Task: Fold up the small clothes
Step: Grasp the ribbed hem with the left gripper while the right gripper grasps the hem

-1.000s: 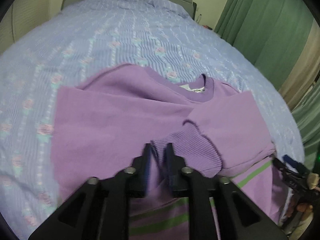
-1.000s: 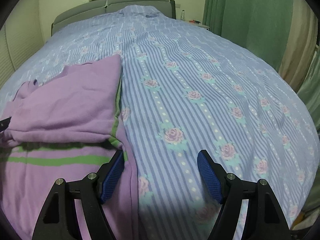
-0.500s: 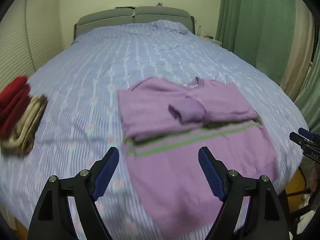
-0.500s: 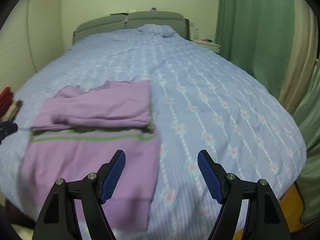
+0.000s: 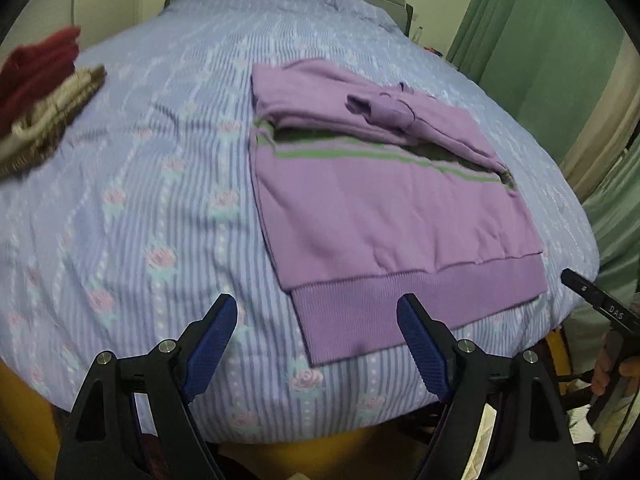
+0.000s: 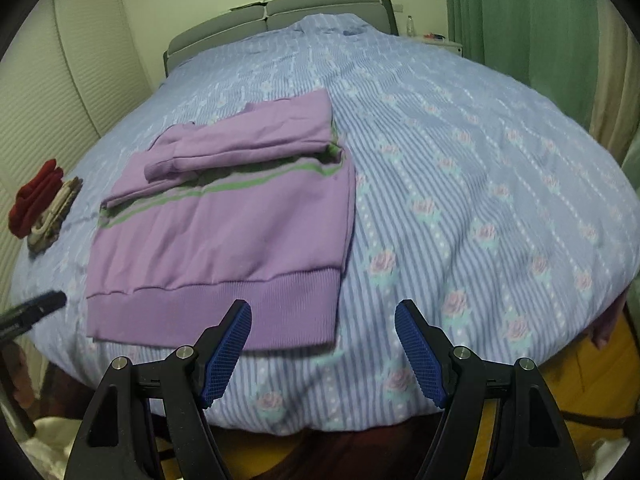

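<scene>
A purple sweater [image 5: 380,204] with a green stripe lies flat on the bed, both sleeves folded in across its chest; it also shows in the right wrist view [image 6: 224,232]. Its ribbed hem [image 5: 400,300] faces the bed's near edge. My left gripper [image 5: 318,344] is open and empty, hovering just before the hem's left corner. My right gripper [image 6: 322,344] is open and empty, just before the hem's right corner [image 6: 320,320]. Each gripper's tip shows at the edge of the other's view.
The bed [image 6: 480,140] has a blue striped cover with roses. A stack of folded red and beige clothes [image 5: 40,92] lies at its left side, also in the right wrist view [image 6: 40,208]. Green curtains [image 6: 520,20] hang at right. The headboard [image 6: 280,8] is far.
My left gripper let go of the sleeve cuff, opened, and pulled back toward the bed's near edge. My right gripper also drew back. Both now hover before the hem.
</scene>
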`<state>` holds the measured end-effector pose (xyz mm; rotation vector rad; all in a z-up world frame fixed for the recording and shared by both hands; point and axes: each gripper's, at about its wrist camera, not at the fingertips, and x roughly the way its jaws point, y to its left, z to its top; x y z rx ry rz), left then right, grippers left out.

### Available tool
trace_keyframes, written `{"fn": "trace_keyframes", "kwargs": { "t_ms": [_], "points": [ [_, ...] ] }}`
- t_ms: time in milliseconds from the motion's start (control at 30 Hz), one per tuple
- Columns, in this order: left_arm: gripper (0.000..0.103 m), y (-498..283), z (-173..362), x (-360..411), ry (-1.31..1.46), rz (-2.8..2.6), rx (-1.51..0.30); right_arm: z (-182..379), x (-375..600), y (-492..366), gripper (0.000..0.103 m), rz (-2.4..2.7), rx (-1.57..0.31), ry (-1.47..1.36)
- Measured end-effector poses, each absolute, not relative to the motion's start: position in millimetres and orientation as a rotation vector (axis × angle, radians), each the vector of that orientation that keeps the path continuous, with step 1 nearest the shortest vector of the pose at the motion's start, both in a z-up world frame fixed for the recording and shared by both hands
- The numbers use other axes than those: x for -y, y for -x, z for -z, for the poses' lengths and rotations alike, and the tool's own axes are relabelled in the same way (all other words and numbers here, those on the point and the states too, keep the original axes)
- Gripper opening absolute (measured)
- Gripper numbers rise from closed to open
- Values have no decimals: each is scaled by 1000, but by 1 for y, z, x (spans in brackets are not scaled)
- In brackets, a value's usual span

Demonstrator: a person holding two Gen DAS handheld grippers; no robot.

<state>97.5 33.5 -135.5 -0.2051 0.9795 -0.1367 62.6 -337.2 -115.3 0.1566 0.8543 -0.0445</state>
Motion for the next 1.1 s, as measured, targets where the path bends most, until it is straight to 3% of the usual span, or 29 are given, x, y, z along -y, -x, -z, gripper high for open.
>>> {"fn": "trace_keyframes", "kwargs": {
  "t_ms": [100, 333, 500, 900, 1033, 1100],
  "points": [
    [80, -101, 148, -30, 221, 169, -1021, 126, 342, -63, 64, 38, -876, -208],
    [62, -115, 175, -23, 263, 202, -1104, 147, 346, -73, 56, 9, -918, -244],
    [57, -117, 185, -30, 358, 261, -1095, 155, 346, -83, 48, -16, -934, -253],
    [58, -130, 189, -32, 381, 297, -1078, 176, 338, -110, 44, -113, -969, -307],
    [29, -125, 181, -34, 358, 293, -1063, 174, 341, -108, 24, -108, -970, -324],
    [22, -123, 175, -34, 357, 302, -1053, 170, 340, -106, 15, -112, -968, -335]
  ]
}}
